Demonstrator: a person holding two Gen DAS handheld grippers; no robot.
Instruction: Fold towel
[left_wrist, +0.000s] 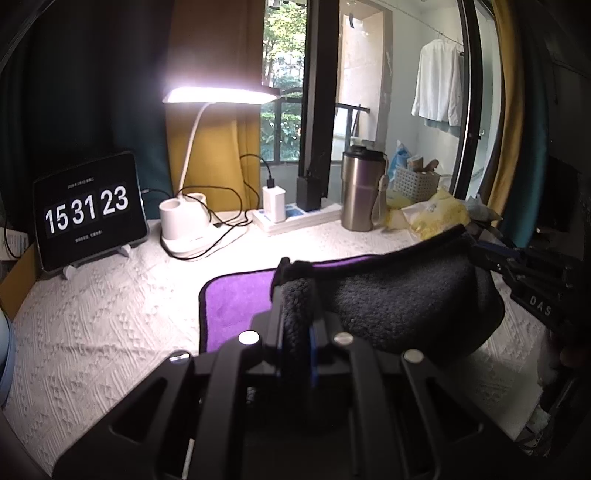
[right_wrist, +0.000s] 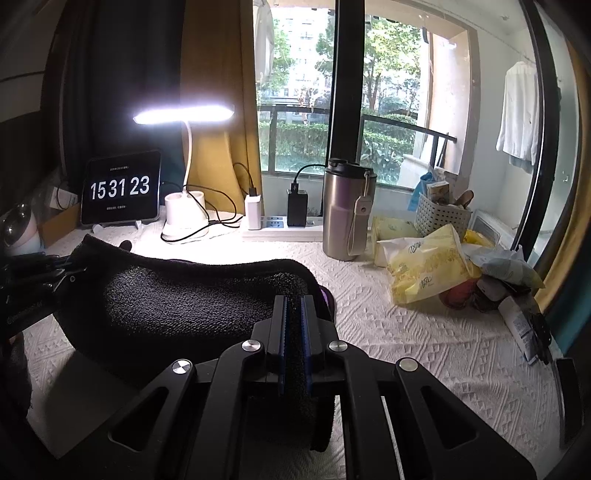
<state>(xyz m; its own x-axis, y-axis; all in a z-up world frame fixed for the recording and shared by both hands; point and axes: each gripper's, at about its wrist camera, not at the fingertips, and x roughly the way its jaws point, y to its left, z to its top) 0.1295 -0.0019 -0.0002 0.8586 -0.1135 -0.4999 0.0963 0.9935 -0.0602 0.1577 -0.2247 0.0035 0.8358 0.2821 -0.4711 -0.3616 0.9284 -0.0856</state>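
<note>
The towel (left_wrist: 399, 295) has a dark grey fleece side and a purple side (left_wrist: 236, 299) edged in black. It lies on the white textured tablecloth, with its near edge lifted and sagging between both grippers. My left gripper (left_wrist: 295, 291) is shut on one near corner of the towel. My right gripper (right_wrist: 293, 306) is shut on the other near corner of the towel (right_wrist: 184, 295). The right gripper also shows at the right edge of the left wrist view (left_wrist: 495, 254). The left gripper also shows at the left edge of the right wrist view (right_wrist: 70, 269).
A tablet clock (left_wrist: 88, 210), a lit desk lamp (left_wrist: 184, 221), chargers on a power strip (left_wrist: 295, 214) and a steel tumbler (left_wrist: 360, 192) line the back. Yellow snack bags (right_wrist: 424, 266) and a white basket (right_wrist: 439, 214) crowd the back right.
</note>
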